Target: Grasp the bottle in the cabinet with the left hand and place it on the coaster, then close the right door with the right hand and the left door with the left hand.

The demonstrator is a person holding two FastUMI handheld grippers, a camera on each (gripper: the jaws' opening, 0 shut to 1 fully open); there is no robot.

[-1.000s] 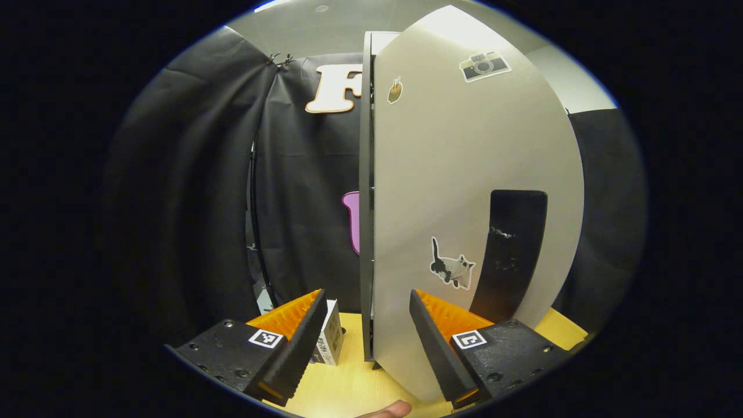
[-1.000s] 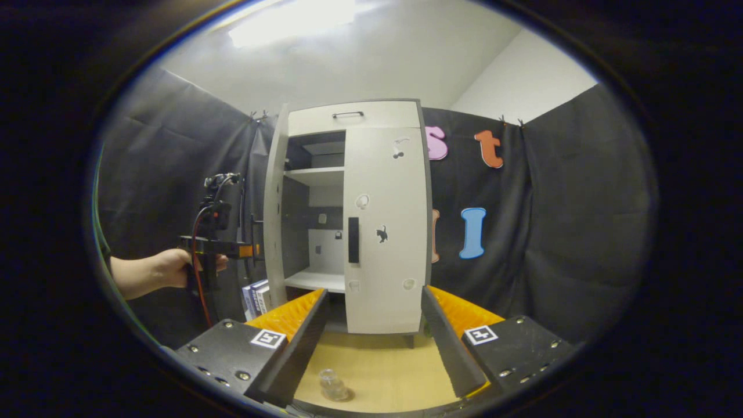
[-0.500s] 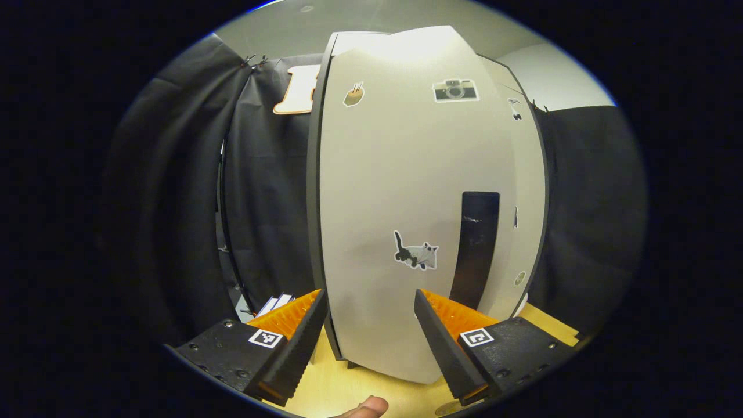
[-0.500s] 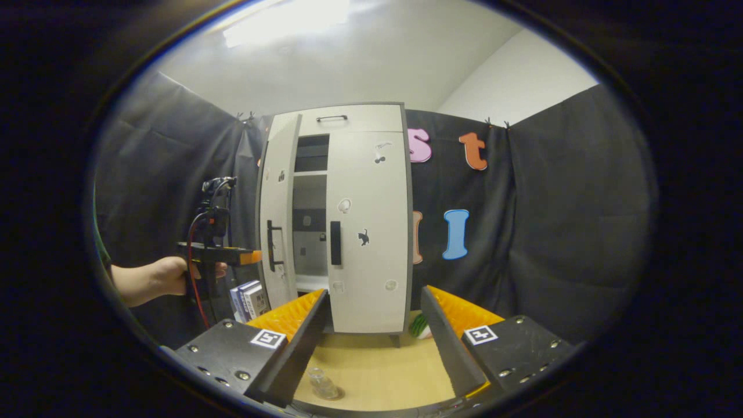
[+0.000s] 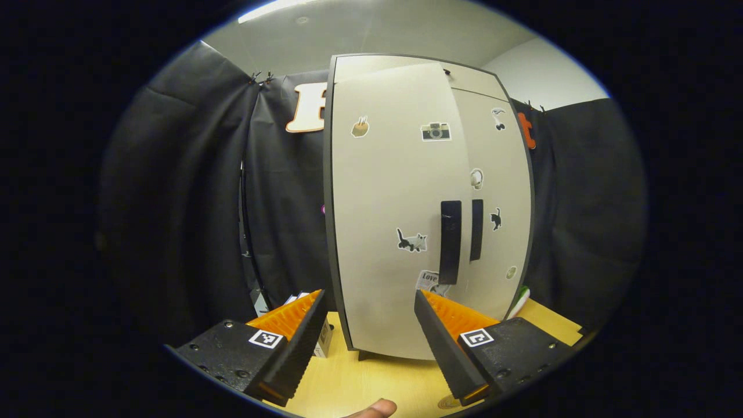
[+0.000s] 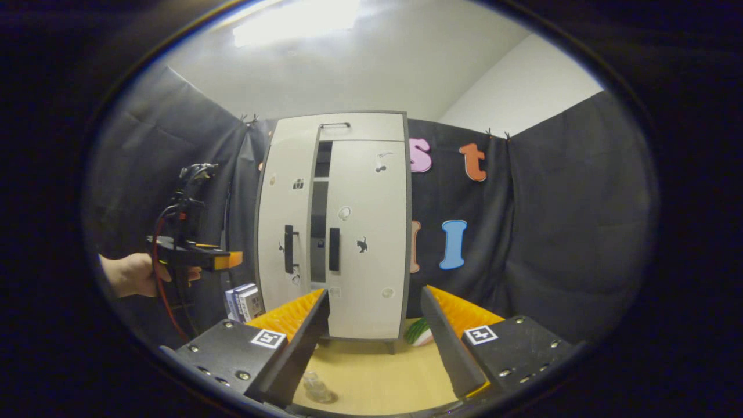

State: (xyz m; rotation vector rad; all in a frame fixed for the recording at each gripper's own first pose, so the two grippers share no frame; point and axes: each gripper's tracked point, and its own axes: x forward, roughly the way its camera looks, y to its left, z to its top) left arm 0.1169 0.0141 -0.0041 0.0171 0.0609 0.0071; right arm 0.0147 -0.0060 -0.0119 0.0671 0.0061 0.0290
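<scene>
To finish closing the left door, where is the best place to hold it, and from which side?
Probably the left door's black vertical handle, from the front. It stands proud of the panel beside the remaining gap, far from the hinge edge, so fingers could close across the bar.

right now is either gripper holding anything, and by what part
Nothing is held. The left gripper and the right gripper both stand open with empty gaps; the bottle sits on the table and the cabinet is untouched.

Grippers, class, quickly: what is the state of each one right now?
Left gripper: open, holding nothing, facing the left door.
Right gripper: open, holding nothing, back from the cabinet.
</scene>
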